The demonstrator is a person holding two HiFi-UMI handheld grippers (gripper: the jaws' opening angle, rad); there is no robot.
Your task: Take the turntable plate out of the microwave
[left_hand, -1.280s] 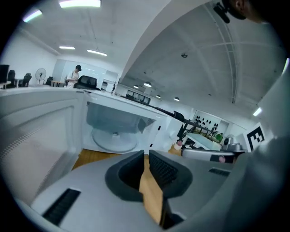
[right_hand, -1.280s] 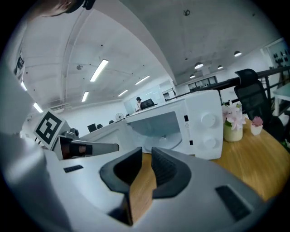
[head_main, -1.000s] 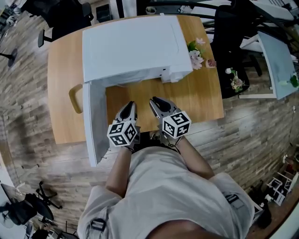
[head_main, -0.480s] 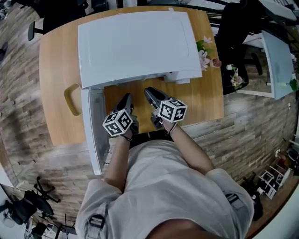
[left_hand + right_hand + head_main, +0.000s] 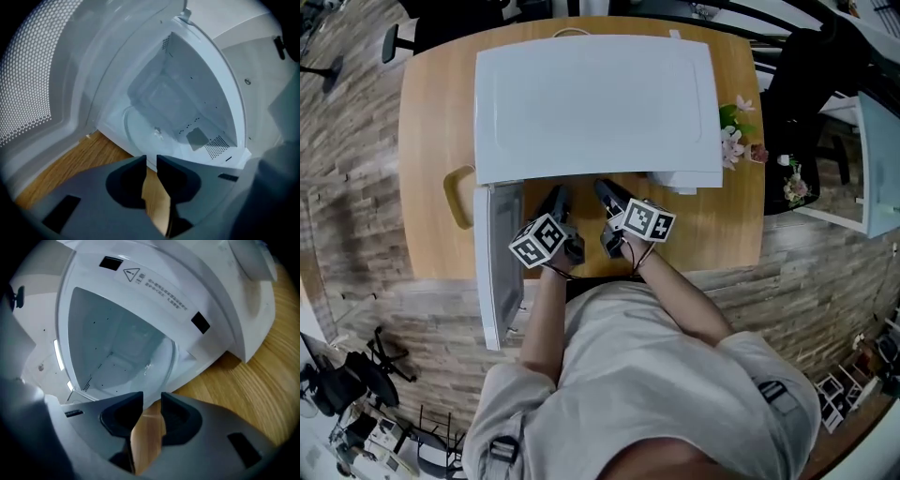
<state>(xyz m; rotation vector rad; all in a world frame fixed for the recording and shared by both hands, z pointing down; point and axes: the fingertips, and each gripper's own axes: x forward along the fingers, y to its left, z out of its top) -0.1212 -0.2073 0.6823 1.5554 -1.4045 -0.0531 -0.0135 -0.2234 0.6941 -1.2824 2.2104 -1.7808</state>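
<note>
A white microwave [image 5: 595, 103] stands on the wooden table [image 5: 427, 122] with its door [image 5: 497, 272] swung open to the left. Inside, the clear glass turntable plate [image 5: 168, 136] lies flat on the cavity floor; the right gripper view shows the plate [image 5: 136, 366] as well. My left gripper [image 5: 555, 197] and right gripper [image 5: 605, 190] sit side by side just before the cavity mouth, pointing in and slightly down. The left gripper's [image 5: 151, 158] jaws are opening with only bare table between them. The right gripper's [image 5: 152, 395] jaws are opening too, holding nothing.
Pink flowers [image 5: 733, 141] lie at the microwave's right side. A tan loop-shaped handle [image 5: 457, 197] rests on the table left of the door. The control panel side [image 5: 253, 291] juts out right of the cavity. A black chair [image 5: 811, 75] stands beyond the table.
Both grippers have moved forward and down toward the microwave's opening and rolled at the wrist. The person's head has shifted, so the microwave sits more centred in the head view.
</note>
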